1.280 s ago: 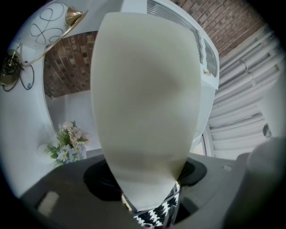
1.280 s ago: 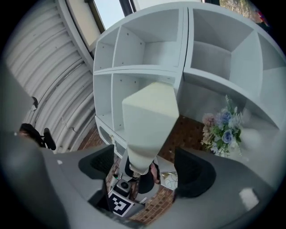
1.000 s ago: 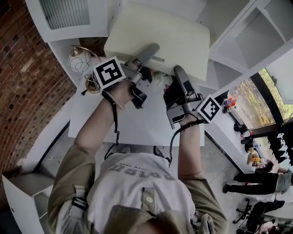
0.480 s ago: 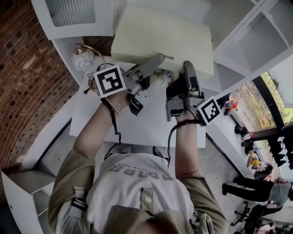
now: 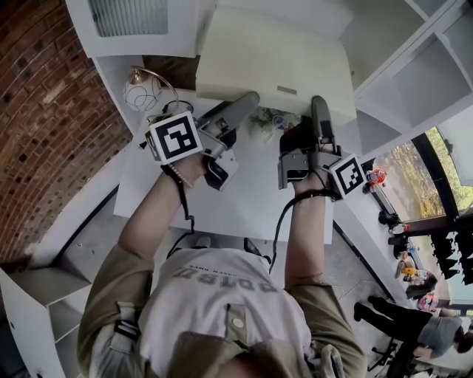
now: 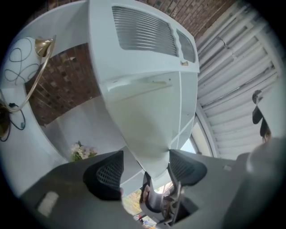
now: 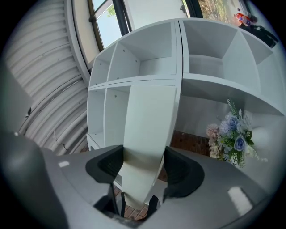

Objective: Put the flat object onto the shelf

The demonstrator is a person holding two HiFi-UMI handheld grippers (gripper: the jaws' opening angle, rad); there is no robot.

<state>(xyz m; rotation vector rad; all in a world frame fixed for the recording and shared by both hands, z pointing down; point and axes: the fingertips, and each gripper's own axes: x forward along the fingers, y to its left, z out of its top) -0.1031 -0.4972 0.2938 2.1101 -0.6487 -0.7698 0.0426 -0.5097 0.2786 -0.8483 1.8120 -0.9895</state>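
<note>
The flat object is a wide, cream-coloured flat box (image 5: pixel 273 59), held in the air in front of the white cubby shelf (image 5: pixel 421 44). My left gripper (image 5: pixel 247 103) takes its near edge on the left. The box's corner (image 6: pixel 143 116) sits between the pads, and the jaws are closing on it. My right gripper (image 5: pixel 319 111) holds the near edge further right. Its pads are shut on the box (image 7: pixel 147 125), which stands edge-on before the shelf's empty compartments (image 7: pixel 147 58).
Below the box, a bunch of artificial flowers (image 5: pixel 266 118) lies on the white table (image 5: pixel 222 207). A brass wire lamp (image 5: pixel 140 88) stands at its back left. A white louvred unit (image 5: pixel 126 22) hangs on the brick wall at the left. People stand far off at the lower right.
Both grippers and the box have moved up and to the right, towards the shelf. The flowers under the box now show more fully.
</note>
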